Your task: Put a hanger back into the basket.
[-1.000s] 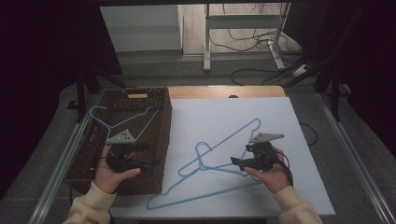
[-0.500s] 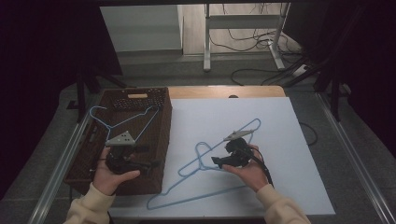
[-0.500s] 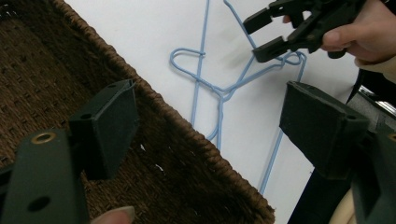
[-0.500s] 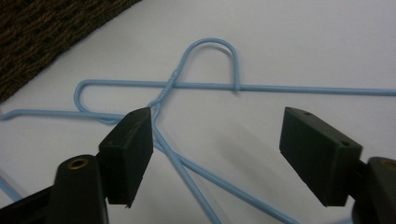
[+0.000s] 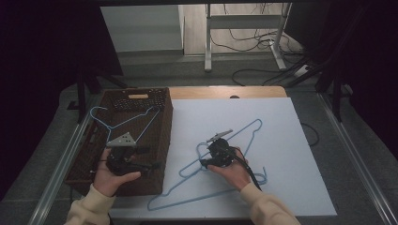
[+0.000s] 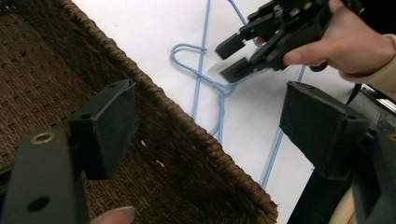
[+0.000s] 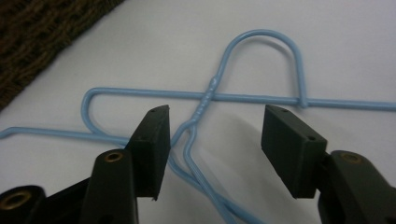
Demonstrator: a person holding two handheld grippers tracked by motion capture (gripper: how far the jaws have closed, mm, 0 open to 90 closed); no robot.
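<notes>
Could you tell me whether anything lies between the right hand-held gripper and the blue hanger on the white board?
Nothing visible does. The right hand-held gripper has its jaws on either side of the twisted neck of the blue hanger, which lies crossed with a second hanger; the jaws have just been closing, pads not yet pressing on the wire.

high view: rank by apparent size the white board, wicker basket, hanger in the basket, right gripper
1. white board
2. wicker basket
3. hanger in the basket
4. right gripper
The order is plain in the high view; all four lie at similar distance, so nearness hardly skews it.
</notes>
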